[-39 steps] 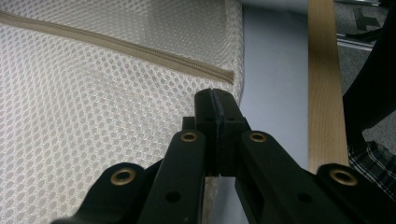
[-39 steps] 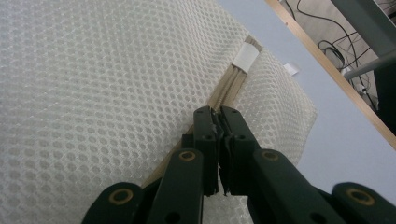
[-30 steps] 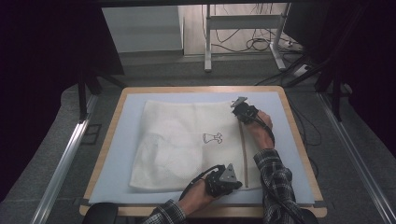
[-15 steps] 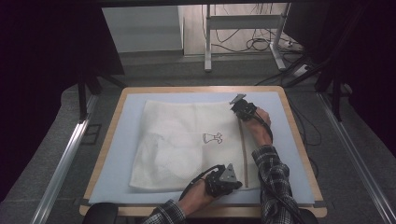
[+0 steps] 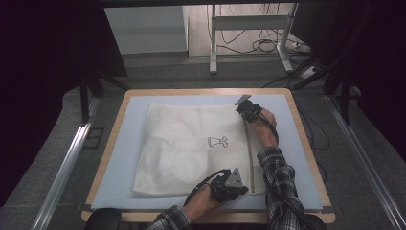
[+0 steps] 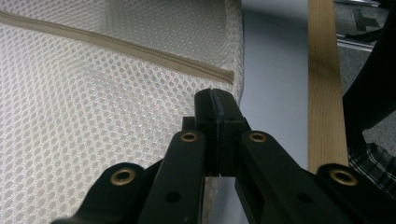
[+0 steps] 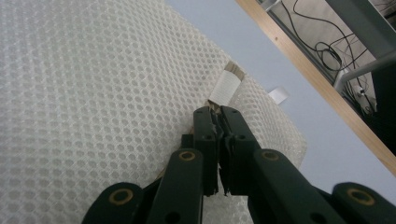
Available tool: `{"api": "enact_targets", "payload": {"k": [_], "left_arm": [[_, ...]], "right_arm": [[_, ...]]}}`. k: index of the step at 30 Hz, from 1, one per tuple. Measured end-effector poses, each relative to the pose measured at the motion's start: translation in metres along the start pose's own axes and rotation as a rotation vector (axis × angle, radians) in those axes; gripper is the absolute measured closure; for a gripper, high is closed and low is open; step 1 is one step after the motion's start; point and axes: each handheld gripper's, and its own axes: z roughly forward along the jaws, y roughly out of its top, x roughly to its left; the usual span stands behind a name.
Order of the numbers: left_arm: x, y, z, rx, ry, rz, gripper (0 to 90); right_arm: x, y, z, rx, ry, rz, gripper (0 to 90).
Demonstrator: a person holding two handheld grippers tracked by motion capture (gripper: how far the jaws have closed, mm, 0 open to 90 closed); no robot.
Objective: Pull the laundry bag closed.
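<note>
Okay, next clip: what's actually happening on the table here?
A person works on a white mesh laundry bag lying flat on a pale blue mat, with handheld tongs in each hand. The left tongs are shut on the bag's near edge, just past the end of its beige zipper. The right tongs are closed at the zipper's far end, seemingly on the pull by a small white tab. The zipper looks closed along its visible length.

text: none readable | mesh bag [image 5: 191, 143]: small dark printed figure [image 5: 218, 141], no legible lettering
</note>
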Motion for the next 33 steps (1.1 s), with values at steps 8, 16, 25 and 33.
{"api": "enact_targets", "payload": {"k": [8, 16, 25, 33], "left_arm": [[0.0, 0.0, 0.0, 0.001, -0.001, -0.001, 89.6], [0.001, 0.0, 0.0, 0.0, -0.005, -0.006, 89.6], [-0.001, 0.0, 0.0, -0.001, 0.005, 0.0, 89.5], [0.0, 0.0, 0.0, -0.002, 0.014, -0.008, 86.0]], "right_arm": [[-0.004, 0.002, 0.007, 0.001, 0.002, 0.02, 83.8], [-0.006, 0.0, 0.003, -0.018, 0.004, 0.031, 75.1], [-0.006, -0.002, -0.004, -0.044, 0.048, 0.083, 64.1], [-0.003, -0.006, -0.008, -0.069, 0.082, 0.125, 57.6]]}}
